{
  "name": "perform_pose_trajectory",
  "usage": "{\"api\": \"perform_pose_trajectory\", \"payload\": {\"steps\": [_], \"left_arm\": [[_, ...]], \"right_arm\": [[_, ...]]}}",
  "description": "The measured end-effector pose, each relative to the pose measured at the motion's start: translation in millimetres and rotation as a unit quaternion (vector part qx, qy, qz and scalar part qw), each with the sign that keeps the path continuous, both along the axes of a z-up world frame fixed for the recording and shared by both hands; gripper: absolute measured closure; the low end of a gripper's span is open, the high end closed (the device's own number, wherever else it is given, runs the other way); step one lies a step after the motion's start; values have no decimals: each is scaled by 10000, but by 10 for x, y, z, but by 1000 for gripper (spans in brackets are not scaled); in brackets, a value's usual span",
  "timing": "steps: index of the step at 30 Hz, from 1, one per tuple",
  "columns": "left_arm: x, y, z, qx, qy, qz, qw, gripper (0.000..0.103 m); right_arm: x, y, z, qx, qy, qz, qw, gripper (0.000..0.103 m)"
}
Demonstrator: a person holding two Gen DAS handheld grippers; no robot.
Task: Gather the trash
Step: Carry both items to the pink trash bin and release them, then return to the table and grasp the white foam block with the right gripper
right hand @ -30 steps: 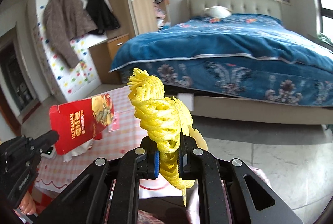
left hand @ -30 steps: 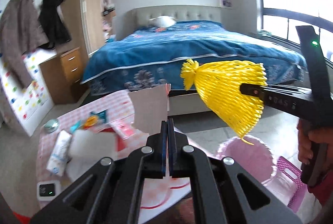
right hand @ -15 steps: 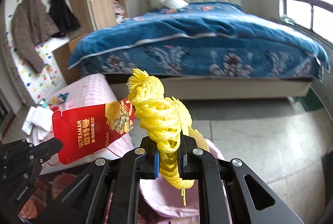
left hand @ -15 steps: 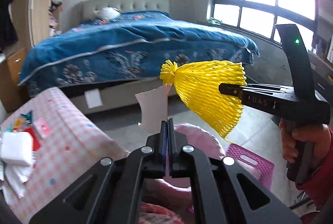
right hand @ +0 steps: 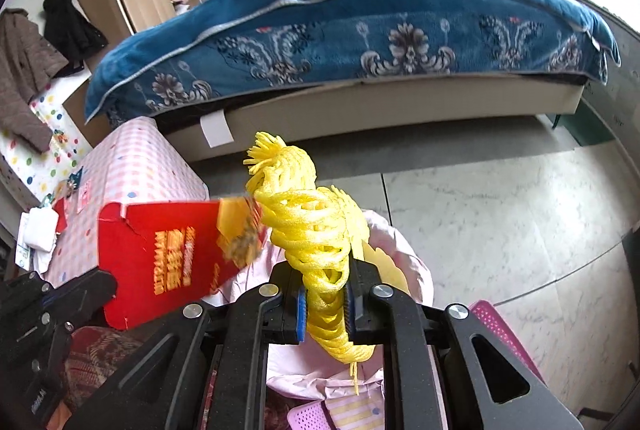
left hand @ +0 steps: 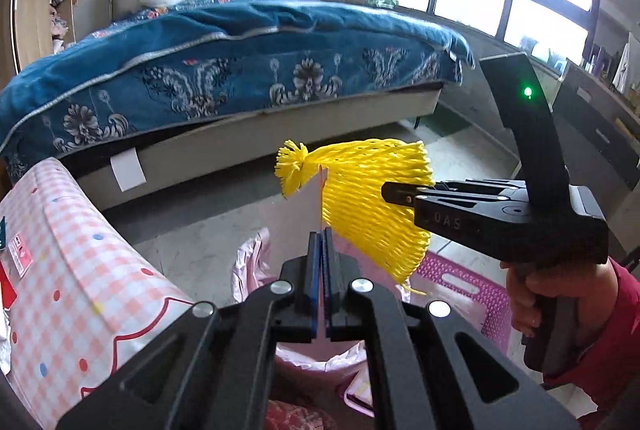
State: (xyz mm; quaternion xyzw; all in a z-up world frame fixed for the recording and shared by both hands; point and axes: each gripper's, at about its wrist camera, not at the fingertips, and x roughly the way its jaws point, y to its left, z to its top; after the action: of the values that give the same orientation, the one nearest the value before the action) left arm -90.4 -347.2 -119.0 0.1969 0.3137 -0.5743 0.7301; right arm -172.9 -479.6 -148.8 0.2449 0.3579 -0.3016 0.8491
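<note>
Yellow foam netting (right hand: 316,230) is pinched btwn the fingers of the right gripper (right hand: 324,310), jaws clamped on its lower half w/ the tufted knot end sticking up and fwd; the mesh is squashed flat at the pads and flares out either side, so it looks light, springy, easy to snag. Left gripper (left hand: 322,270) is shut tight on the edge of a red cardboard box (right hand: 172,254), flattened, torn along the top, yellow print on the face; seen edge-on from the left wrist view it's only a thin pale sliver. Both pieces hang above a pink bin w/ a pink liner bag (right hand: 404,262), approx. over its mouth, the box off to the left side and the netting nearer the middle. Step in hand, by the look of it: carry done, drop pending. Next move prob. calls for opening each jaw w/ the item fully over the liner; netting may cling to the pads, so a small shake could be needed, and the box is wide, so it likely needs tipping to go in edge first. Beside the bin, a pink checked table (left hand: 80,270) w/ more scraps, a pink plastic stool (left hand: 472,282), and beyond them a bed w/ a blue quilt (left hand: 240,58).
</note>
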Motion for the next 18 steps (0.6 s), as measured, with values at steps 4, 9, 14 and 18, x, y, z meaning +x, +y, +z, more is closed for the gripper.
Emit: {"api": "perform_pose_trajectory", "payload": {"steps": [4, 9, 14, 18], "left_arm": [[95, 22, -6, -17, -10, 225, 9997, 63], [277, 196, 46, -20, -68, 673, 9977, 61], [428, 406, 131, -138, -93, 1046, 9944, 60], [503, 608, 226, -237, -178, 1306, 9910, 60]], "right_arm": [[56, -102, -147, 219, 127, -36, 9997, 59], [61, -86, -99, 205, 51, -50, 9998, 48], [102, 39, 151, -50, -235, 67, 9997, 48], [197, 197, 370, -242, -413, 311, 9984, 49]]}}
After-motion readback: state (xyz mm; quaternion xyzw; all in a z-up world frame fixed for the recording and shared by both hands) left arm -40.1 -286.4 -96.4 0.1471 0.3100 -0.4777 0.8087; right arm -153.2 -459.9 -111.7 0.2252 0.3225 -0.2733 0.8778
